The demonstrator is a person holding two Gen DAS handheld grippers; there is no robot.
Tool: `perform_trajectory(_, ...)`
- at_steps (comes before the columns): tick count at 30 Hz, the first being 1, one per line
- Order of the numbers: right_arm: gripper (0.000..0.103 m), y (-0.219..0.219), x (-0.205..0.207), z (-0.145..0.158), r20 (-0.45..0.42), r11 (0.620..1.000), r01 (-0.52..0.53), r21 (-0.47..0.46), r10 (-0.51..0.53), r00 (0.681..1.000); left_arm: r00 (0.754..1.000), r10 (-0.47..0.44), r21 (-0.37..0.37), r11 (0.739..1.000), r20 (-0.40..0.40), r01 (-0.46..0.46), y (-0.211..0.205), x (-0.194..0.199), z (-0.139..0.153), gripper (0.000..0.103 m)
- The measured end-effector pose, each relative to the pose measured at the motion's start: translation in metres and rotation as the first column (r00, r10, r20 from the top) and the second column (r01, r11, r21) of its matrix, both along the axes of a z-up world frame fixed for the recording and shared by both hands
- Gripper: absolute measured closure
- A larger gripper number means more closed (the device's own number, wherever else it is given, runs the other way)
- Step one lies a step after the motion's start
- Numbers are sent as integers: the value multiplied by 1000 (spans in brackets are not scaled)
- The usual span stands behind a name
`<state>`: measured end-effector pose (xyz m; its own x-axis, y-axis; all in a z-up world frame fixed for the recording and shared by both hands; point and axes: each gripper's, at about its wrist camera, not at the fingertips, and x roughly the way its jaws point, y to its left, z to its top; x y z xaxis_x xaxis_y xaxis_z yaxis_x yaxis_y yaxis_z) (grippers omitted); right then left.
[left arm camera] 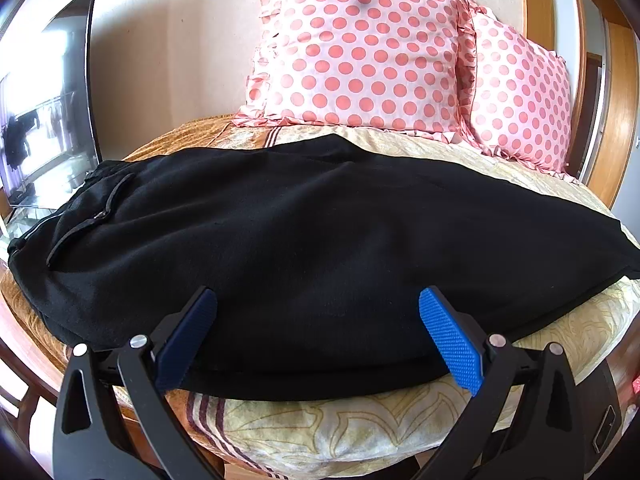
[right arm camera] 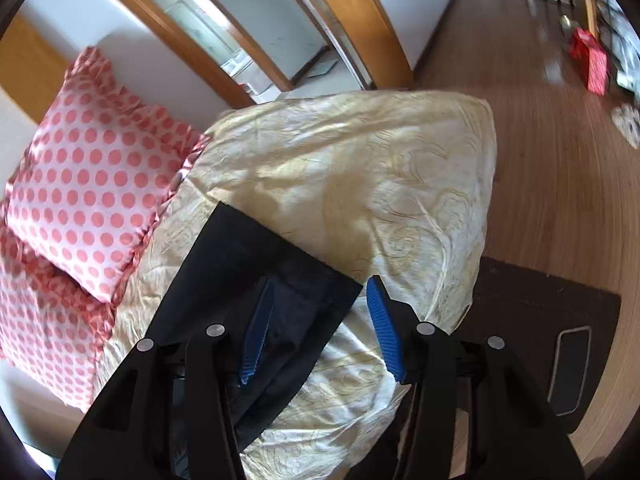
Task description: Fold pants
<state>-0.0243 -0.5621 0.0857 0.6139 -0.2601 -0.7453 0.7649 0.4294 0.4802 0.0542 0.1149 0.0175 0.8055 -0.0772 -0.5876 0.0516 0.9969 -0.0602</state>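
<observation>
pants: black, lying lengthwise across the bed, waist at left, hem end near the polka-dot pillows
left hand-held gripper: wide apart, empty, over the pants' near edge
right hand-held gripper: spread, holding nothing, above the hem

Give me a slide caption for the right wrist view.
Open right gripper above the black pants' leg end on the cream bedspread, polka-dot pillows alongside.
</observation>
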Motion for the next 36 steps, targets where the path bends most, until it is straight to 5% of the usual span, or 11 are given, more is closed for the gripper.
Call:
perform_trajectory(7, 52, -2, 0, -15, -13, 999, 11, 47, -11, 1000, 1000, 0, -7, 1000, -2, 0, 1, -1, 0, 2)
perform_trajectory(18, 52, 1, -9, -33, 206, 967, -19, 252, -35, 978, 1000, -3, -1, 1000, -2, 3, 0, -1, 0, 2)
perform_trajectory(22, 55, 1, -5, -34, 228, 979, 0, 202, -47, 972, 1000, -3, -2, 1000, -2, 3, 1, 0, 0, 2)
perform_trajectory(27, 90, -2, -2, -40, 227, 991, 15, 132, -45, 973, 1000, -8, -6, 1000, 0, 8, 1, 1, 0, 2)
perform_trajectory(32, 92, 12, 3, -15, 316, 998, -62, 19, 53, 947, 1000, -8, -2, 1000, 0, 8, 0, -1, 0, 2)
perform_trajectory(36, 92, 43, 27, 30, 365, 972, -200, -126, 233, 901, 1000, -7, -2, 1000, 2, 7, -1, -1, 0, 2)
